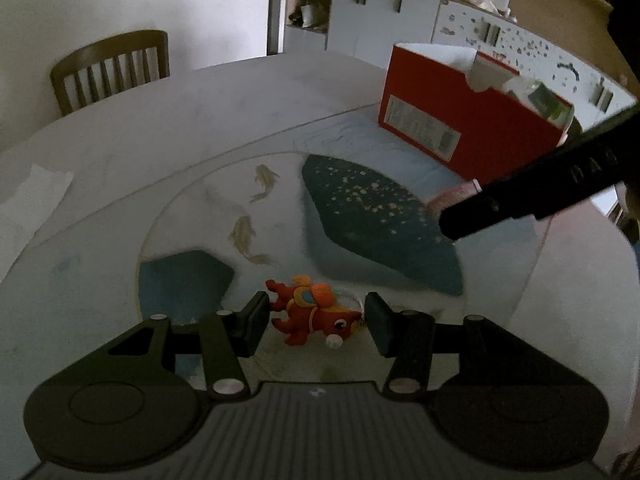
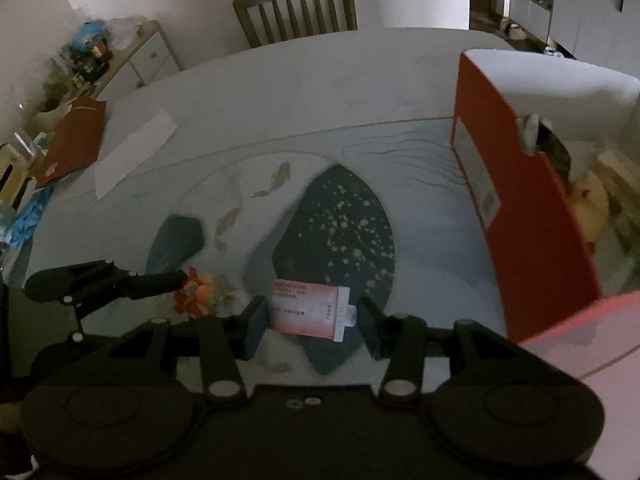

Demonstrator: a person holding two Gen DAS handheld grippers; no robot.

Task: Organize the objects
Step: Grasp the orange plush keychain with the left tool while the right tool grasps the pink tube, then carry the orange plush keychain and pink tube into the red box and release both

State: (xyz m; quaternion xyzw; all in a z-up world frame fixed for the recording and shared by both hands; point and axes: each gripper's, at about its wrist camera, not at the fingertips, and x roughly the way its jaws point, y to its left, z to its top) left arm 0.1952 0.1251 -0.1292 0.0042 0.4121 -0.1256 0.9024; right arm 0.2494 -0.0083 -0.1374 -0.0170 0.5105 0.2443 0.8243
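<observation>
A small red toy horse point(image 1: 316, 316) with an orange saddle sits between the pads of my left gripper point(image 1: 318, 316), which is shut on it just above the fish-patterned mat point(image 1: 360, 208). My right gripper point(image 2: 314, 316) is shut on a flat pink-and-red packet point(image 2: 308, 310) with a white end, held over the mat's dark blue patch. An open red box point(image 2: 532, 240) point(image 1: 460, 120) with several items inside stands at the right. In the right wrist view my left gripper point(image 2: 176, 280) shows at the left with the toy horse point(image 2: 200, 294). In the left wrist view the right gripper's finger point(image 1: 520, 196) crosses in front of the box.
A wooden chair point(image 2: 296, 8) stands at the table's far side. White paper point(image 2: 136, 148), a red folder point(image 2: 76, 140) and blue cloth point(image 2: 28, 216) lie at the left. A pink lid point(image 2: 580, 344) lies near the box. White cabinets point(image 1: 380, 20) stand behind.
</observation>
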